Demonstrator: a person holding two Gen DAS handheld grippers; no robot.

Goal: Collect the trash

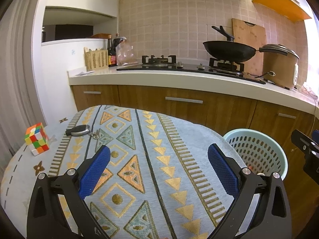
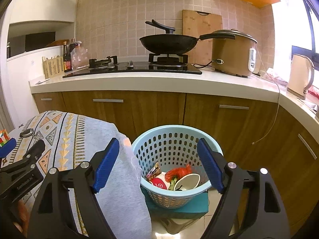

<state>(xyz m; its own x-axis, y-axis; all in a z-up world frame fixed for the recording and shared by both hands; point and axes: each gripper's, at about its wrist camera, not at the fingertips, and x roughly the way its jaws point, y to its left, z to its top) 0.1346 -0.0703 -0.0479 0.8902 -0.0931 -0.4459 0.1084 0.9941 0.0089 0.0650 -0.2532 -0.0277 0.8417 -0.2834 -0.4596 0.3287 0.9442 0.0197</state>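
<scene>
Now at the light-blue perforated basket [image 2: 171,159]: right gripper [image 2: 159,163] hovering just above and before its rim, blue fingers [image 2: 106,164] spread wide on either side of the opening, nothing between them. Inside the basket, collected trash: a red-printed paper cup [image 2: 159,182], an orange-red plastic bag [image 2: 178,172], a white cup [image 2: 187,182], a snack wrapper [image 2: 153,172]. Left of the basket, the cloth-covered table [image 1: 139,159], with left gripper [image 1: 158,167] over it, fingers likewise wide apart and empty. Far left of the basket on that table, only a key fob [image 1: 78,130] and a Rubik's cube [image 1: 36,138], neither looking like trash. Likely little left to gather; no loose trash visible near either gripper.
</scene>
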